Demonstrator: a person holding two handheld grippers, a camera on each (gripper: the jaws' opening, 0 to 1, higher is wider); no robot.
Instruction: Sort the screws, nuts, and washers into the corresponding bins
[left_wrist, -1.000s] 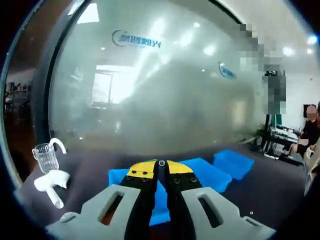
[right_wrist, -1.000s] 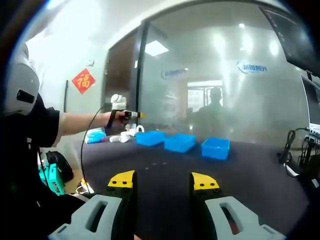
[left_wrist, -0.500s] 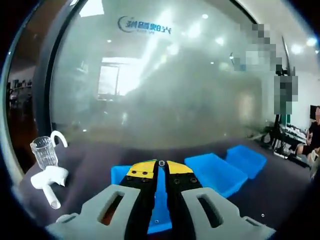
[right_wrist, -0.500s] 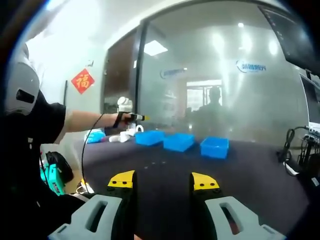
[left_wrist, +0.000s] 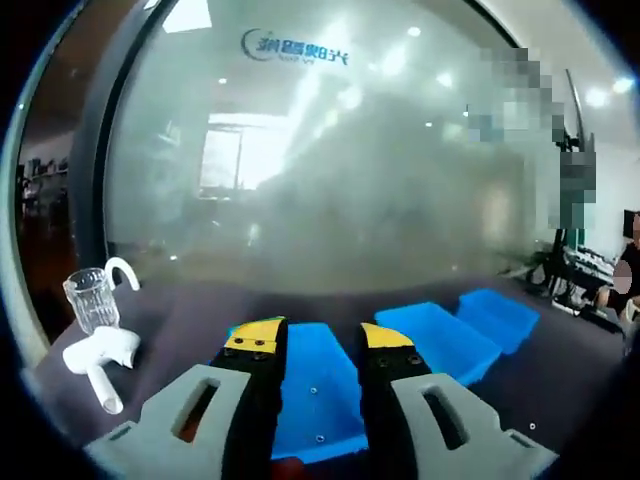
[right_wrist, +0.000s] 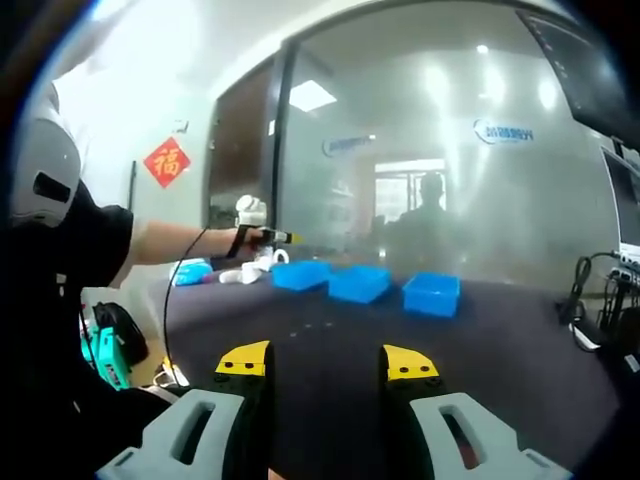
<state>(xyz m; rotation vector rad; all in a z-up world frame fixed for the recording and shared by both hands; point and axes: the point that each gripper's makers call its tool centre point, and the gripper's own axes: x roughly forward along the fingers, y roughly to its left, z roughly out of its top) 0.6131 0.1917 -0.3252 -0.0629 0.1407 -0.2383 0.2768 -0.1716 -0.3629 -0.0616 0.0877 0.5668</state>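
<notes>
The left gripper (left_wrist: 318, 340) hangs over the first of three shallow blue plastic bins (left_wrist: 312, 385) near the far edge of the dark counter (left_wrist: 190, 320), fingers parted and empty; a few small metal parts (left_wrist: 313, 391) lie inside that bin. The right gripper (right_wrist: 327, 358) hovers over the counter's near edge, fingers apart, nothing between them. A clear ribbed glass (left_wrist: 92, 299) stands by the left-hand end.

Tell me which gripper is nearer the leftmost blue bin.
Left. The left gripper hangs open right above the leftmost blue bin, with small parts lying in it. The right gripper is open too, far back across the dark table from the bins.
</notes>
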